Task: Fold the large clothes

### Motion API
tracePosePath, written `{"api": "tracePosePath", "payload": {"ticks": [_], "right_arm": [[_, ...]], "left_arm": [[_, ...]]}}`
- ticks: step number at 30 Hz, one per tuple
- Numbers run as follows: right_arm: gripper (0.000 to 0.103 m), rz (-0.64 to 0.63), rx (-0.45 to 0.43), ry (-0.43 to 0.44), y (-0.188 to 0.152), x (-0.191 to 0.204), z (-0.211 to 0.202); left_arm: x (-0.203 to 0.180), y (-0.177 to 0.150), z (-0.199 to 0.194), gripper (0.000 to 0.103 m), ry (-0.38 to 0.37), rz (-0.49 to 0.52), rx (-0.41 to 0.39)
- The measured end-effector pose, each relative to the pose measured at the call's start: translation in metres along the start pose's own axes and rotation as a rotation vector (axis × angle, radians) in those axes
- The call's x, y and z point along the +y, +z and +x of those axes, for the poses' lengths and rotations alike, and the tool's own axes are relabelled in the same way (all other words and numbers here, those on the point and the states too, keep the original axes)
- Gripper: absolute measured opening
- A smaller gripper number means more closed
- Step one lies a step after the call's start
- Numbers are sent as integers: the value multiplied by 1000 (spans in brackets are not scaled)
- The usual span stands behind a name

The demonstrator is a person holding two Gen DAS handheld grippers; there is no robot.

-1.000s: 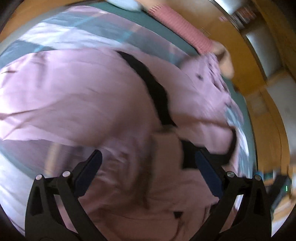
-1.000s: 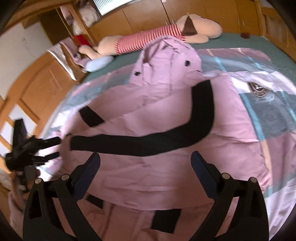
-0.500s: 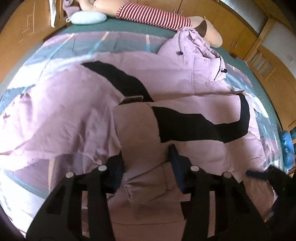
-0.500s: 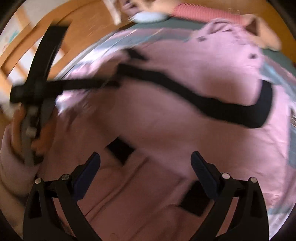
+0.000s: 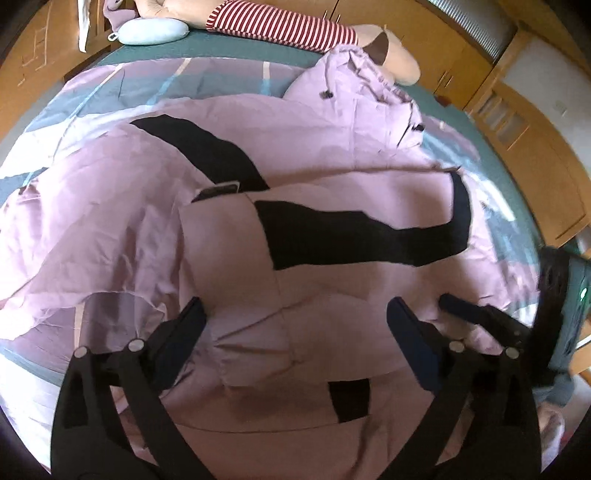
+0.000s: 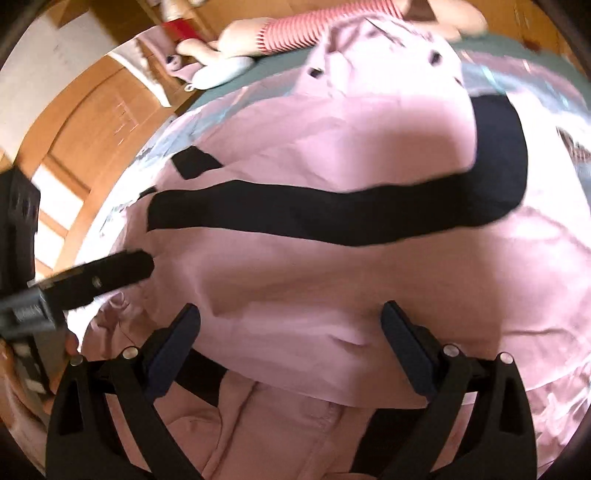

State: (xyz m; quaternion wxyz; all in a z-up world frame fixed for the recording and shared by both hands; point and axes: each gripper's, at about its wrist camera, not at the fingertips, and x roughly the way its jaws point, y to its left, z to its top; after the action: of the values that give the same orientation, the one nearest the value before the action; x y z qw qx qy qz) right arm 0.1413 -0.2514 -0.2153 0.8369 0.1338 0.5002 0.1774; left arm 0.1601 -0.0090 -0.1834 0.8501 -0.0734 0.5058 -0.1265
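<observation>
A large pink hooded jacket (image 5: 155,206) with black stripes (image 5: 343,236) lies spread on the bed; it also fills the right wrist view (image 6: 332,280). One sleeve is folded across its body, the cuff (image 5: 255,354) lying between my left fingers. My left gripper (image 5: 295,332) is open just above that cuff, touching nothing. My right gripper (image 6: 291,336) is open over the jacket's lower part, empty. The right gripper's finger (image 5: 476,314) shows at the right of the left wrist view; the left gripper's finger (image 6: 103,277) shows at the left of the right wrist view.
The bed has a teal sheet (image 5: 236,48) and a striped quilt (image 5: 110,92) under the jacket. A plush toy in a red-striped shirt (image 5: 288,26) and a light blue pillow (image 5: 151,31) lie at the head. Wooden cabinets (image 5: 517,122) stand around the bed.
My left gripper was shut on the sleeve cuff half a second ago and has now opened, leaving the sleeve folded on the jacket. My right gripper has swung over the lower jacket, staying open.
</observation>
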Motion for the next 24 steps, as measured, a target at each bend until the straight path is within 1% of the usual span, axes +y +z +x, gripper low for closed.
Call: {"api": "tracePosePath", "payload": {"ticks": [1,2,3,4,5,6,7,8,9,10,11,13,15,19,22,24], "right_arm": [[98,8,7,8,1,-2,-2],[98,9,12,11,3,-2,-3],[98,2,19,14,4,-2,-6],[98,-11,24,15,4,0,-10],[98,-18,24,11,5,2,-13],[98,-24,18,-2,5,5,-18],[98,-27,13,-15,4,8,-23],[98,-24,12,-20,5,7,-26],[98,-17,11,-21,6,4,-29],[98,-6,16,-9,6,-1,-32],[98,2,26,5,5,-5,-32],[98,15,101,60,2,-10,-26],[98,-6,138,53,-4,-9,-23],[98,-33,100,-13,-6,0,-19],[98,-32,88,-34,-5,0,-15],[98,-21,72,-42,-5,-3,-16]], "left_arm": [[-1,0,4,97,11,7,7],[-2,-1,9,84,40,12,10],[-1,-1,12,64,75,18,14],[0,-1,16,58,90,24,30],[3,0,18,48,74,19,37],[6,0,18,42,55,7,33],[6,1,16,41,59,10,16],[4,2,14,38,84,26,-6],[1,2,11,37,116,43,-33],[-5,1,5,37,173,71,-85],[-9,0,2,36,198,87,-113],[-16,0,-6,36,227,113,-163],[-22,-2,-14,36,263,138,-218],[-23,-1,-26,36,281,135,-281],[-27,-2,-38,36,293,150,-340],[-34,-3,-40,37,311,178,-362]]}}
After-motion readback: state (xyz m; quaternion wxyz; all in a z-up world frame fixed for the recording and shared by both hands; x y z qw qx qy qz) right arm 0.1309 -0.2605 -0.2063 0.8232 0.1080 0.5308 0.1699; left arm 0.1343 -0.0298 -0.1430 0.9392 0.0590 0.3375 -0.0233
